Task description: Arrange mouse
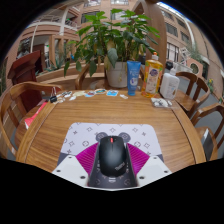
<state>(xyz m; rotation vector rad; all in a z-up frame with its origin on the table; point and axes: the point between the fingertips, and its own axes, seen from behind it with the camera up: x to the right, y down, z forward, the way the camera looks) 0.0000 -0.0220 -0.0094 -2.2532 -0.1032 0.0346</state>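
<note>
A round wooden table (150,125) fills most of the view, its planks running away from the gripper toward a window with brick buildings outside. Wooden chairs (18,100) stand around its rim on both sides. At the far edge a large leafy potted plant (112,40) rises in a pale pot, and just beside it stand a blue carton (134,76), an orange-labelled bottle (153,74) and a white jug (170,85). Small flat items, too small to tell apart, lie scattered along the far part of the table to the other side of the plant.

Nearer the gripper lies a white patterned mouse mat (112,136), square-on to the table's near edge. On its near part sits a black computer mouse (112,153), its long axis pointing away from the camera.

The gripper (112,160) has its two fingers spread to either side of the mouse, the magenta pads (85,158) showing at both flanks. The pads sit close against the mouse's sides, but whether they press on it or merely flank it cannot be told.
</note>
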